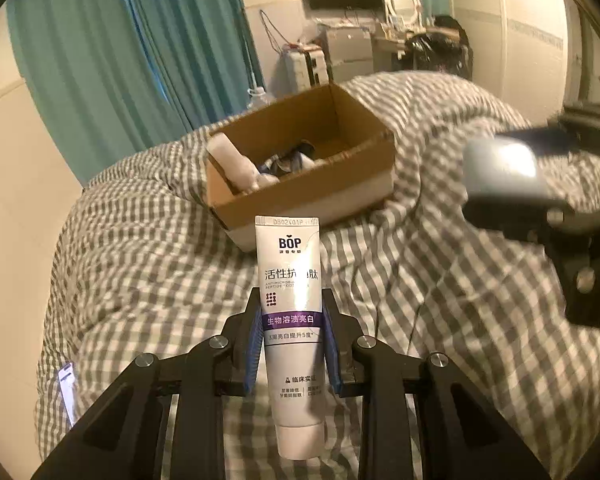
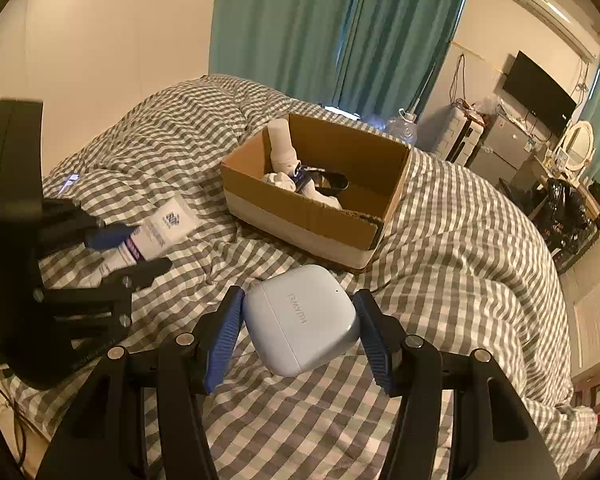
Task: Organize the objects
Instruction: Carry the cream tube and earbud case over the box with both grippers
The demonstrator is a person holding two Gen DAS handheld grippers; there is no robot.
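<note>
**Both tongs loaded, box dead ahead**

While each pair of tongs carries its own item, the cardboard box (image 1: 300, 168) sits straight in front of both, resting on the checked bedcover (image 1: 140, 280). The left gripper (image 1: 290, 344) is clamped on a toothpaste tube (image 1: 290, 320), its blue pads pressing the tube's sides; the tube's long axis runs forward along the fingers, crimped end pointing at the box, cap end back toward the hand. The right gripper (image 2: 300, 332) is closed around a pale blue earbud case (image 2: 300, 320), held above the cover between its pads. From the right wrist view the box (image 2: 316, 216) lies ahead and slightly beyond the case, open side up, with socks (image 2: 284, 152) already inside. Judging by these views, the right tongs look somewhat nearer the box rim; both loads need a forward carry over the near wall.
</note>
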